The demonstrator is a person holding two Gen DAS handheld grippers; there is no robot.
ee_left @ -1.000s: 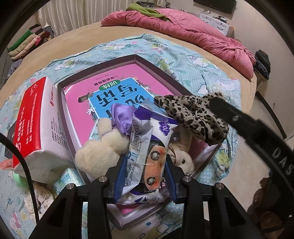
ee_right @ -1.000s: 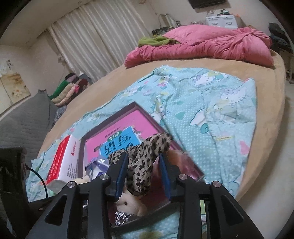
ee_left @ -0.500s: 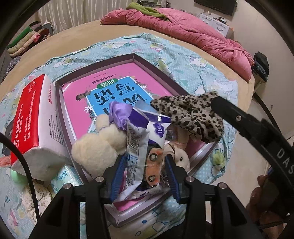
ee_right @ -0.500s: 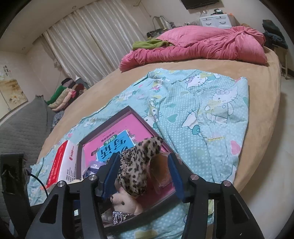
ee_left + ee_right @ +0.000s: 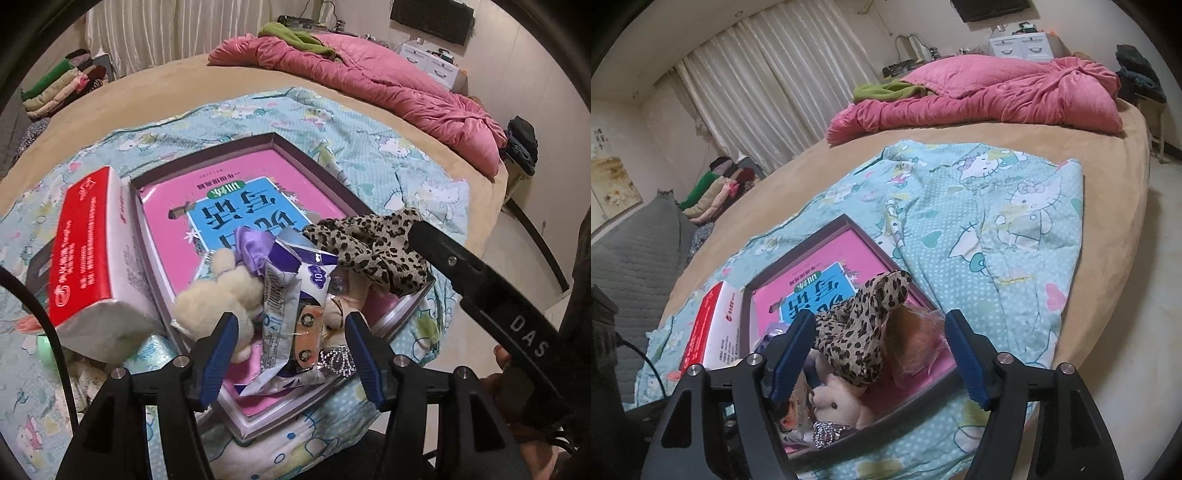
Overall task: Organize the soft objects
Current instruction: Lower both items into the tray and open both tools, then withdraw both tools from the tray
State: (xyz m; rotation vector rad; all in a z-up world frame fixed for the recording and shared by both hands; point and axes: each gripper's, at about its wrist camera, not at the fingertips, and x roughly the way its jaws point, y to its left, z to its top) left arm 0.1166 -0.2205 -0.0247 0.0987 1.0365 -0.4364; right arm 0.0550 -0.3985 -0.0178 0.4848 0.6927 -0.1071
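Left wrist view: your left gripper (image 5: 288, 354) gapes around a crinkly packet (image 5: 286, 306); your right gripper (image 5: 877, 354) gapes, leopard cloth (image 5: 860, 332) slumped between.

The leopard-print cloth (image 5: 857, 339) and purple packet (image 5: 291, 295) hide most of the pale plush toy (image 5: 836, 400) beneath them

Leopard-print cloth (image 5: 373, 251) w/ cream plush (image 5: 218, 295) in pink-lined box (image 5: 314, 162); beside box, red & white tissue pack (image 5: 88, 251); under it, teal cartoon-cat blanket (image 5: 1004, 221).
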